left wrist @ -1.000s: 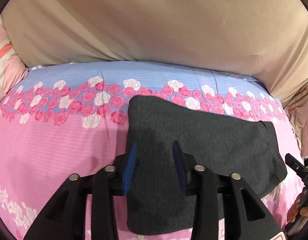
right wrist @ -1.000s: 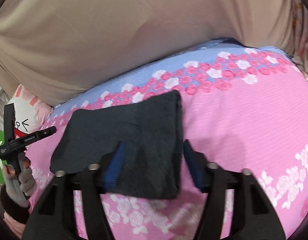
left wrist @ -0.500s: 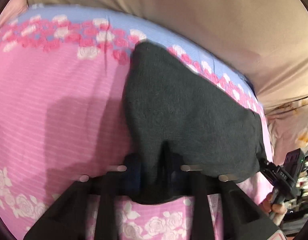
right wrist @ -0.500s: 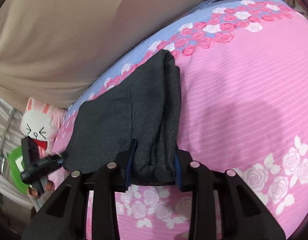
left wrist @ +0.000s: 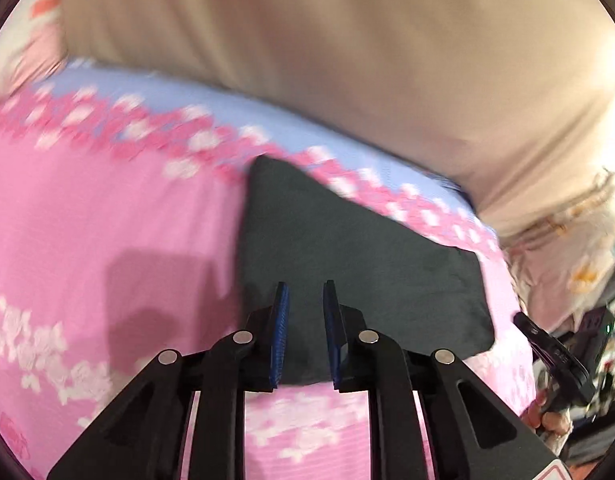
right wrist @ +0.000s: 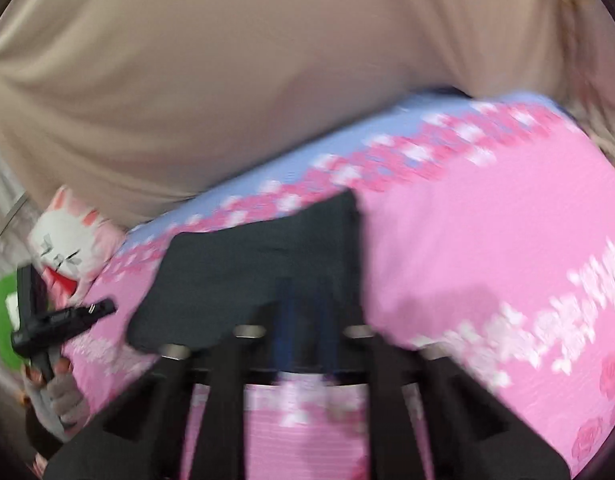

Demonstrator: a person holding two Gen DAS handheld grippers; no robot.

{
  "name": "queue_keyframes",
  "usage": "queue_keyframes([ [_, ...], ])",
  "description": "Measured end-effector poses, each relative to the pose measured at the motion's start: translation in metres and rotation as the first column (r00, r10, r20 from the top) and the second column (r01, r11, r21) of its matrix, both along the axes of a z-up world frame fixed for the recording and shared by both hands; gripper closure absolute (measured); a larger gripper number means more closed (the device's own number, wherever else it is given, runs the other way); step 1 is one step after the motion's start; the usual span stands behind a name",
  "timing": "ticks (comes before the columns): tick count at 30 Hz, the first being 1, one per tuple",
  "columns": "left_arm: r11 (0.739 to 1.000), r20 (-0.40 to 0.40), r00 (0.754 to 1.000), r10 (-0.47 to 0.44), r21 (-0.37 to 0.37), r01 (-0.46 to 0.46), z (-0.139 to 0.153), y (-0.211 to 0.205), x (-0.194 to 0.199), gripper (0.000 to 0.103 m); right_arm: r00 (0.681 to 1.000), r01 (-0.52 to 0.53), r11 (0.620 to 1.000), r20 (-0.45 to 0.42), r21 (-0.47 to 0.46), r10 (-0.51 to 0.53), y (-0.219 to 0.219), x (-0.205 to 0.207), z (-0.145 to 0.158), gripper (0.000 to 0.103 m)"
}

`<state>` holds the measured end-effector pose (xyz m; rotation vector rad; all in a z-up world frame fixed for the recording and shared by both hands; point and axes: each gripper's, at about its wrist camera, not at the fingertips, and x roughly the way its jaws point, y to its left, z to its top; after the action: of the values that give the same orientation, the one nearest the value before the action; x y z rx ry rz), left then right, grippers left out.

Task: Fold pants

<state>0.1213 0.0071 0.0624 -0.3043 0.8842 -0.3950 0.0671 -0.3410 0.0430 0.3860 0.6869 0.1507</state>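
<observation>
The dark grey pants [left wrist: 347,256] lie folded into a flat rectangle on the pink flowered bedspread [left wrist: 107,216]. My left gripper [left wrist: 305,292] hovers over the pants' near left part, its blue-padded jaws a small gap apart with nothing between them. In the right wrist view the pants [right wrist: 259,272] lie ahead and to the left. My right gripper [right wrist: 303,308] is over their near right edge; the view is blurred, and the jaws look a little apart.
A beige quilt [left wrist: 347,60] is heaped along the far side of the bed. A rabbit-face pillow [right wrist: 71,248] sits at the left. Each wrist view shows the other gripper's handle at its edge, the right gripper's handle [left wrist: 555,352] and the left gripper's handle [right wrist: 47,320].
Both grippers had closed on the near edge of the pants half a second ago. They have since let go and pulled back; the pants lie flat.
</observation>
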Motion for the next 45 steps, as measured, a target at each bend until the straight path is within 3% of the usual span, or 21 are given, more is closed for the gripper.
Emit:
queue_keyframes([
  [3, 0.993, -0.008, 1.0, -0.027, 0.111, 0.027, -0.027, -0.031, 0.016, 0.086, 0.995, 0.025, 0.991, -0.096, -0.131, -0.038, 0.013, 0.033, -0.035, 0.102],
  [4, 0.989, -0.034, 0.999, -0.023, 0.148, 0.028, -0.041, -0.035, 0.021, 0.086, 0.991, 0.035, 0.991, -0.126, -0.129, -0.052, 0.01, 0.041, -0.052, 0.103],
  [6, 0.987, -0.055, 0.998, -0.009, 0.162, 0.018, -0.06, -0.037, 0.025, 0.086, 0.991, 0.056, 0.997, -0.12, -0.049, -0.061, 0.003, 0.035, -0.046, 0.103],
  [9, 0.982, 0.02, 0.999, -0.029, 0.186, 0.025, -0.038, -0.037, 0.006, 0.084, 0.995, 0.086, 0.989, -0.032, -0.119, -0.09, 0.008, 0.008, -0.014, 0.099],
  [10, 0.979, 0.06, 0.997, -0.04, 0.202, 0.027, -0.029, -0.038, -0.005, 0.078, 0.995, 0.1, 0.983, -0.004, -0.152, -0.102, 0.01, -0.001, -0.007, 0.097],
  [12, 0.976, 0.132, 0.99, -0.043, 0.218, 0.013, -0.02, -0.039, -0.029, 0.032, 0.991, 0.131, 0.975, 0.04, -0.178, -0.126, 0.015, -0.018, -0.004, 0.097],
  [15, 0.97, 0.213, 0.977, -0.016, 0.242, -0.037, -0.027, -0.04, -0.06, 0.021, 0.983, 0.182, 0.954, 0.083, -0.238, -0.167, 0.028, -0.035, -0.013, 0.097],
  [17, 0.97, 0.207, 0.978, -0.032, 0.243, -0.02, -0.035, -0.042, -0.071, 0.017, 0.982, 0.183, 0.954, 0.089, -0.237, -0.166, 0.036, -0.044, -0.022, 0.096],
  [20, 0.962, 0.202, 0.979, -0.036, 0.271, -0.021, -0.044, -0.046, -0.081, 0.016, 0.987, 0.158, 0.965, 0.064, -0.207, -0.148, 0.047, -0.054, -0.038, 0.085],
  [22, 0.961, 0.249, 0.968, -0.016, 0.27, -0.053, -0.043, -0.046, -0.09, 0.016, 0.99, 0.137, 0.965, 0.051, -0.222, -0.129, 0.059, -0.057, -0.045, 0.052],
  [23, 0.963, 0.267, 0.964, -0.002, 0.261, -0.07, -0.044, -0.045, -0.093, 0.016, 0.988, 0.148, 0.959, 0.078, -0.243, -0.133, 0.064, -0.061, -0.042, 0.045],
  [25, 0.964, 0.262, 0.965, 0.002, 0.258, -0.072, -0.046, -0.046, -0.091, 0.016, 0.982, 0.17, 0.948, 0.13, -0.268, -0.139, 0.069, -0.068, -0.038, 0.013],
  [26, 0.963, 0.253, 0.967, 0.001, 0.259, -0.069, -0.047, -0.046, -0.09, 0.016, 0.98, 0.175, 0.946, 0.144, -0.271, -0.14, 0.071, -0.071, -0.037, 0.007],
  [34, 0.965, 0.273, 0.958, 0.084, 0.216, -0.146, -0.046, -0.035, -0.092, 0.016, 0.97, 0.214, 0.921, 0.178, -0.325, -0.163, 0.08, -0.076, -0.033, 0.005],
  [45, 0.95, 0.316, 0.946, 0.078, 0.263, -0.166, -0.041, -0.04, -0.103, 0.016, 0.971, 0.225, 0.918, 0.154, -0.327, -0.183, 0.088, -0.085, -0.035, 0.005],
])
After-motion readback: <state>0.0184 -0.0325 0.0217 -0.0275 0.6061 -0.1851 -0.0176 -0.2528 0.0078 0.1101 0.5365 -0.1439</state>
